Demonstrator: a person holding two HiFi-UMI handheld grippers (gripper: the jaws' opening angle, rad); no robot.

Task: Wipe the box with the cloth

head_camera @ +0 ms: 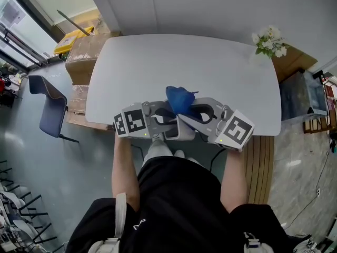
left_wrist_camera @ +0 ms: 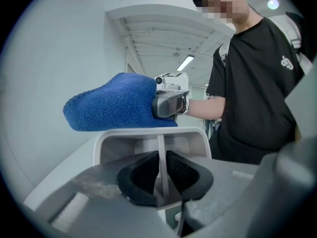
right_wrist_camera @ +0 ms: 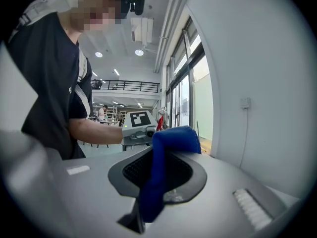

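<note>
In the head view I am holding both grippers over the near edge of the white worktop, with their jaws pointing at each other. My left gripper is carrying a small light-grey box. My right gripper is holding a blue cloth, which is bunching up just above the box.

The left gripper view is the only one looking into the box. My jaws are pinching a thin upright wall of it between their dark ribbed pads. The box is open-topped smooth plastic with rounded corners, and nothing is lying in the part I can see. The cloth is a nubbly terry, and it is sitting right at the far rim with the right gripper's tip clamped on it.

In the right gripper view my jaws are clamping a fold of the cloth. It is running up between the meshed pads and flopping over at the top.
</note>
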